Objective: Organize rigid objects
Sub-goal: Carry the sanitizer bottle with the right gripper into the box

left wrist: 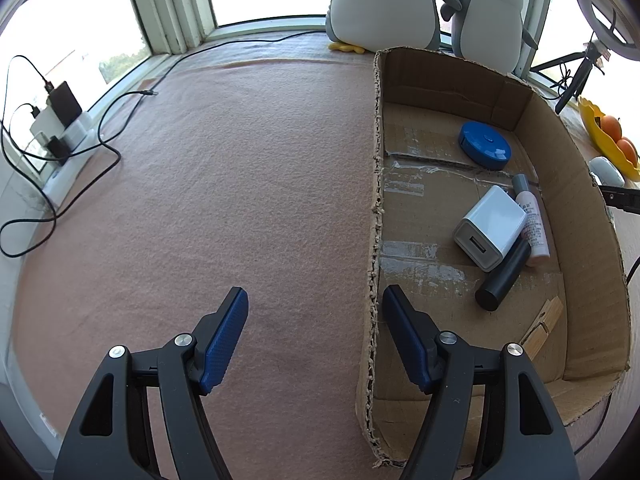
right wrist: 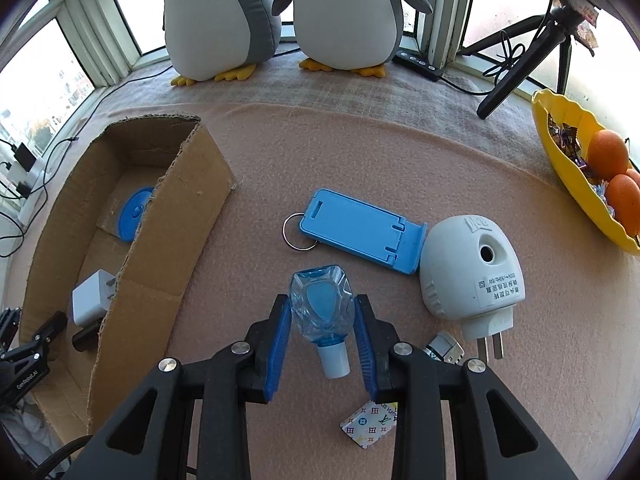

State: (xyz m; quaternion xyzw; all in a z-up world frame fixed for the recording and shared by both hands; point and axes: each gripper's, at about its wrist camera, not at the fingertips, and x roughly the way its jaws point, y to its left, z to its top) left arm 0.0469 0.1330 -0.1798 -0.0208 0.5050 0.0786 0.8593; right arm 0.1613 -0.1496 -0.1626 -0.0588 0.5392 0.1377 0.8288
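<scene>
- The cardboard box stands on the left of the counter and already holds five items: a blue round case, a white charger, a pale tube, a black cylinder and a wooden peg
- The left gripper hangs empty, its fingers wide apart astride the near wall of the box, gripping nothing
- The right gripper is closed on a small clear bottle with blue contents, just right of the box; both pads press its sides and its white cap points back toward the camera
- The bottle appears to be lifted clear of the counter, though this cannot be confirmed
- Still outside the box, further right: a blue phone stand with key ring, a white plug-in unit, a small metal item and a patterned card
- Judgement: roughly half of the sorting is done; the bottle goes in next, then four items remain
</scene>
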